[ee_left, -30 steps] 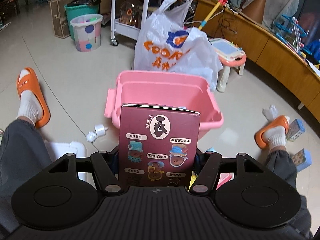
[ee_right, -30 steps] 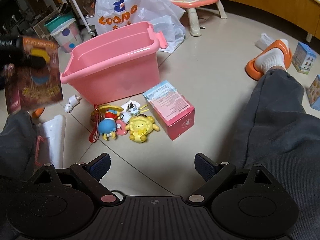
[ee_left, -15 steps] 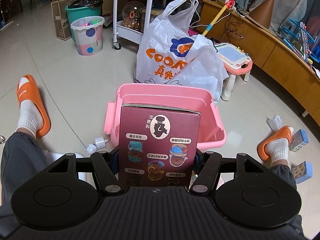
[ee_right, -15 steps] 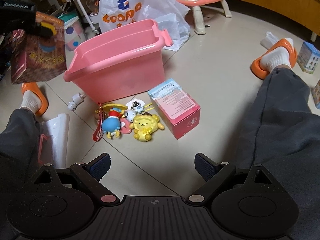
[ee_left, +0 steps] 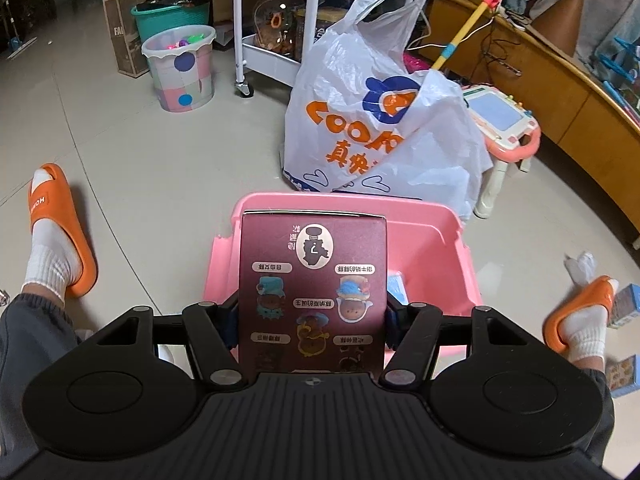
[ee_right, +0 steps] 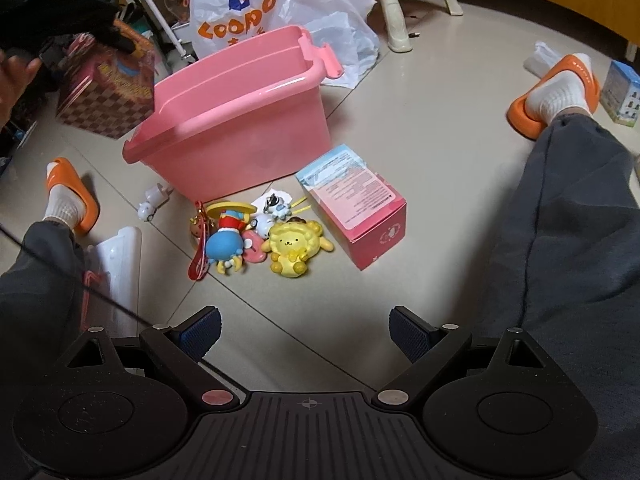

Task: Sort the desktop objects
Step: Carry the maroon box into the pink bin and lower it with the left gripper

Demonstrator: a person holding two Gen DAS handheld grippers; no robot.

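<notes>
Left claw (ee_left: 313,320) pinching maroon box (ee_left: 314,292) by both sides, frame centre, raised above near rim of pink bin (ee_left: 452,232). My plan: carry further over opening, lower inside, then release. Right claw (ee_right: 306,334) spread, empty, bottom of frame

Glossy plastic bin (ee_right: 240,136), matt cardboard box (ee_left: 314,292)
</notes>
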